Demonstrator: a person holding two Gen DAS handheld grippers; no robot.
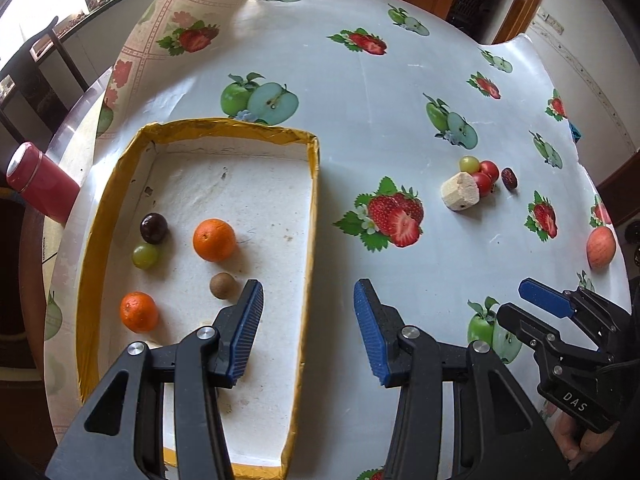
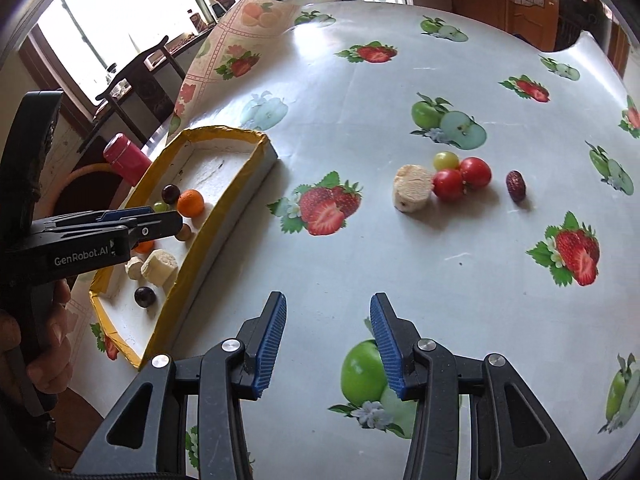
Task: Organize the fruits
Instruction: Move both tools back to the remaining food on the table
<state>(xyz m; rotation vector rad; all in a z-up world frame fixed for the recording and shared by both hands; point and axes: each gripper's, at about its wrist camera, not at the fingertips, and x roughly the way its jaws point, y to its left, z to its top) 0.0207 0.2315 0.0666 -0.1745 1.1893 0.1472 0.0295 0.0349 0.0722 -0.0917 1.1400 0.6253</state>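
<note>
A white tray with a yellow rim [image 1: 224,126] holds two oranges [image 1: 214,239], a dark grape [image 1: 154,228], a green grape [image 1: 145,256] and a brown longan [image 1: 222,285]. My left gripper [image 1: 308,296] is open and empty over the tray's right wall. On the cloth lie a banana chunk [image 2: 412,193], two cherry tomatoes [image 2: 448,184], a green grape [image 2: 446,160] and a red date [image 2: 516,186]. An apple [image 1: 601,246] lies at the table's right edge. My right gripper [image 2: 328,308] is open and empty, well short of the loose fruit.
A red canister [image 1: 38,182] stands left of the tray; in the right wrist view it [image 2: 126,158] is beyond the tray [image 2: 240,184]. The fruit-print tablecloth [image 1: 360,80] curls up at the far left corner. Chairs and a counter stand beyond the table.
</note>
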